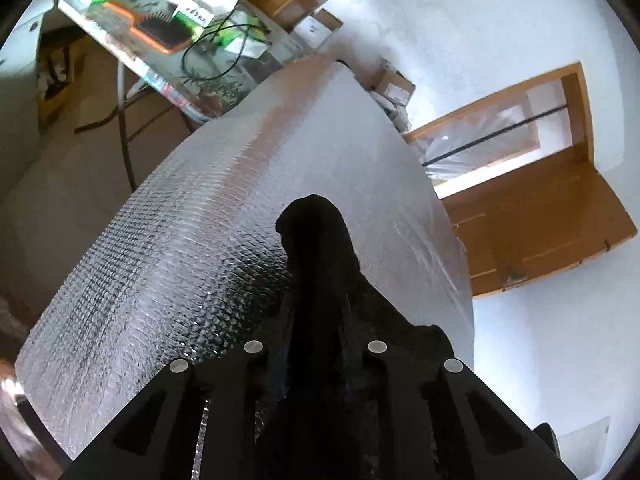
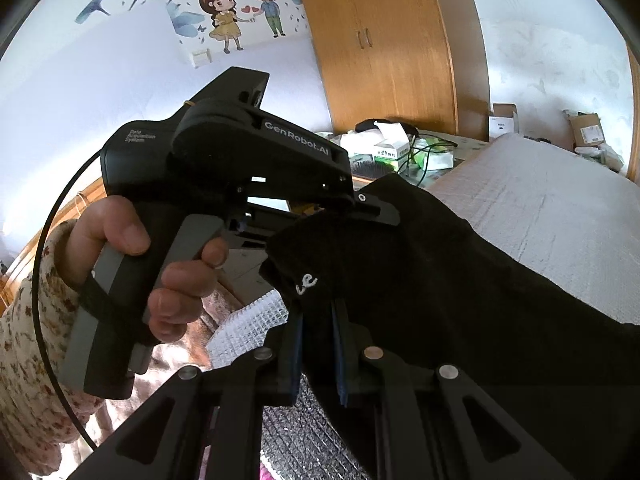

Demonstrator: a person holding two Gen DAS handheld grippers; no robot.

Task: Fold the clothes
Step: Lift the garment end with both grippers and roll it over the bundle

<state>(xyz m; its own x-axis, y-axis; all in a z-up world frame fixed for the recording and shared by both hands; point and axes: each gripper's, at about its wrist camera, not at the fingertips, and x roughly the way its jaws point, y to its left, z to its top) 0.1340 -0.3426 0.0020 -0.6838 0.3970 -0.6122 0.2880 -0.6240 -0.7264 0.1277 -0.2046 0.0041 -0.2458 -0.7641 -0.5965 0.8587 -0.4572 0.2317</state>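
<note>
Black garment [image 2: 460, 280], held aloft between the two grippers above a surface covered in silver quilted foil [image 1: 192, 248]; a small white embroidered mark [image 2: 306, 282] shows near the edge of the cloth closest to the right wrist camera. In the right wrist view the cloth drapes from the upper left down across the right side of the frame, and the right gripper [image 2: 316, 344] has its blue-padded fingers [image 2: 294, 344] drawn close, with a fold of the black fabric passing between them, so it is clamped on the garment. In the same view the left gripper [image 2: 372, 208], a black handheld unit lettered "GenRobot.AI", is gripped by the person's left hand [image 2: 160, 276], whose floral-print sleeve [image 2: 24, 320] shows at the frame's lower left; its tip meets the garment's upper edge. In the left wrist view a dark peak of fabric [image 1: 316, 248] rises from between the left gripper's fingers and hides the tips, so it appears closed on the cloth. Beyond the foil stands a cluttered table [image 1: 120, 52] bearing an orange-framed hairbrush [image 1: 160, 32], small boxes [image 2: 388, 150] and cables. A wooden wardrobe [image 2: 384, 40] and a cartoon wall sticker [image 2: 244, 8] line the far wall.
</note>
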